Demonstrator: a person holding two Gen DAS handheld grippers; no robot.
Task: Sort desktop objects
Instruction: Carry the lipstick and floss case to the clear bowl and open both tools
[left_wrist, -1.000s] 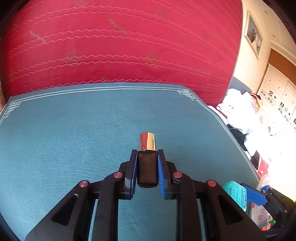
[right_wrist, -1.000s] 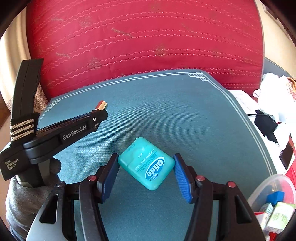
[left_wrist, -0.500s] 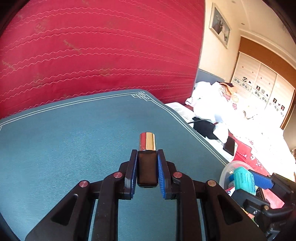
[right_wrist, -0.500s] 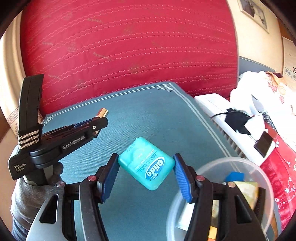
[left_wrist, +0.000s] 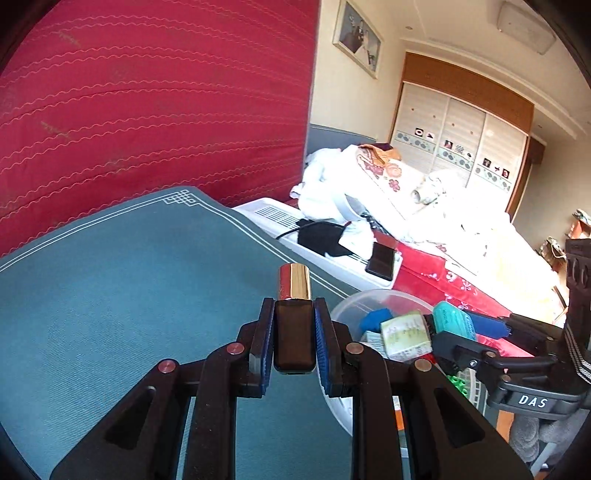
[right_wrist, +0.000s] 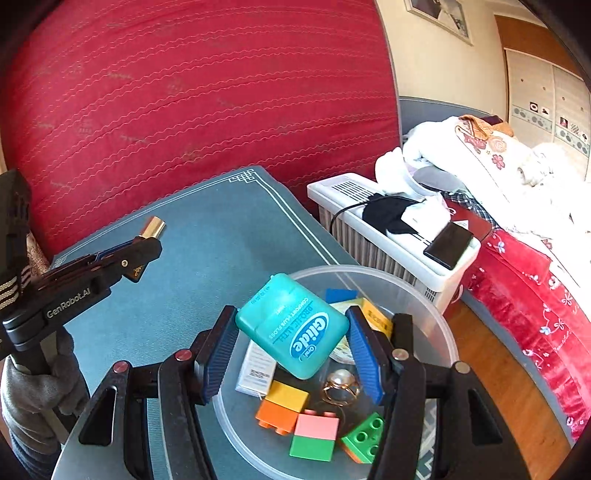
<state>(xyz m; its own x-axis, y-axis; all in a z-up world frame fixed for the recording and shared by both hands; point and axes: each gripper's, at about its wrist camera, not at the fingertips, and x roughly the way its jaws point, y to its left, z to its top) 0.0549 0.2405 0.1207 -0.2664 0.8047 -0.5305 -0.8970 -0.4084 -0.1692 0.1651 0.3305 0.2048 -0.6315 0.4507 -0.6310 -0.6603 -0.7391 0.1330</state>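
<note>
Bedroom setup – teal mat (right_wrist: 221, 236) over the desktop, red quilted panel (right_wrist: 184, 92) behind it, bed (right_wrist: 517, 184) off to the right

Nearest in the right wrist view: right gripper (right_wrist: 291, 343), fingers narrowed onto the teal floss box (right_wrist: 291, 325), pads pinching its two opposite edges, box tilted and hanging over the clear plastic bowl (right_wrist: 439, 314). Bowl sits at the mat's right edge and already holds toy bricks (right_wrist: 314, 432), a pearl ring (right_wrist: 341, 384), a white carton (right_wrist: 258, 365) and other small packs

Left gripper (left_wrist: 294, 339) – fingers clamped tight on the dark body of a small bottle (left_wrist: 294, 332), gold cap (left_wrist: 294, 282) sticking out past the tips. It's held off the mat just left of the bowl, not yet over it

Step in hand, as I read it: drop-off into the bowl, floss first. Next move calls for spreading the right fingers so the box falls clear; whether to lower first is hard to judge, height above the contents isn't readable. Box is broad, so it may land on the ring or carton – no harm. Then right backs out and left swings the bottle over the rim

Farther back: white radiator cover (right_wrist: 388, 236) with a black mask (right_wrist: 388, 218) and phone (right_wrist: 448, 243), wardrobe (left_wrist: 461, 147) beyond
</note>
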